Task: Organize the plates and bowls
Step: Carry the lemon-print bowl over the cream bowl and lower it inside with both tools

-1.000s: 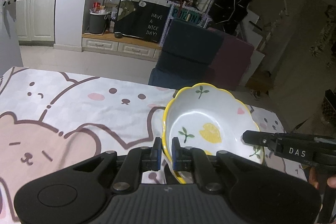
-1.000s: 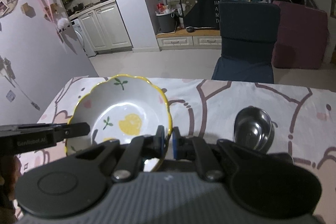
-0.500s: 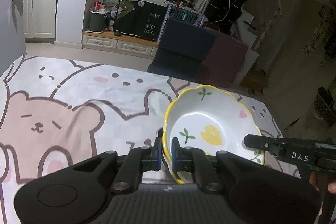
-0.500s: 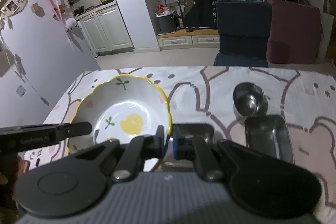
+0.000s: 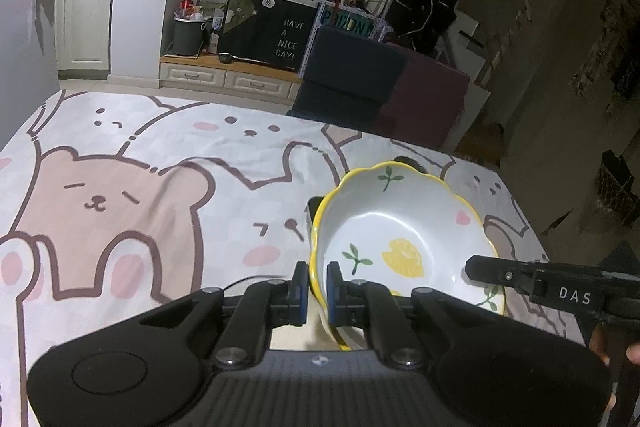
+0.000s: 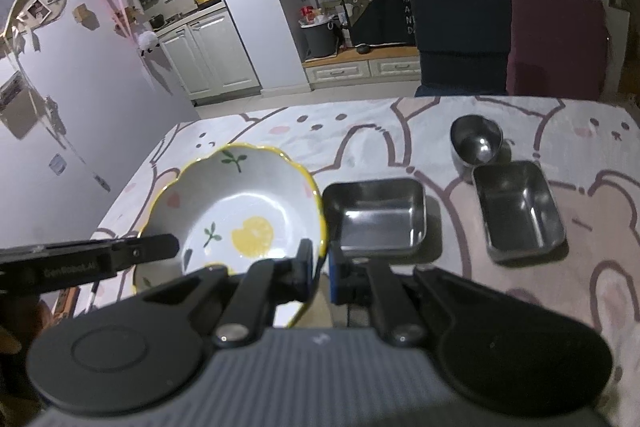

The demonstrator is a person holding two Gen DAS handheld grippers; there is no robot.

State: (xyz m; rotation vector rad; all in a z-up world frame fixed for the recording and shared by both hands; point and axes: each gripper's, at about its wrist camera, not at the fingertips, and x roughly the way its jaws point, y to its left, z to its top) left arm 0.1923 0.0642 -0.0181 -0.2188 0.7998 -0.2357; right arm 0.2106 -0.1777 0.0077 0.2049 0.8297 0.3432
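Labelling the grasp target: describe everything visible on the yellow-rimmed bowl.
The bowl looks like glazed ceramic: white inside, scalloped yellow rim, painted with a lemon, green sprigs and a small pink heart. It is empty and sits roughly upright. The left gripper pinches its rim on one side, the right gripper on the opposite side. It sits over the bear-print tablecloth, next to a metal tray; whether it touches either cannot be told.

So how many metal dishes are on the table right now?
3. One rectangular metal tray sits just right of the yellow-rimmed bowl, a second rectangular tray lies further right, and a round metal bowl stands behind it. The tools may hide others.
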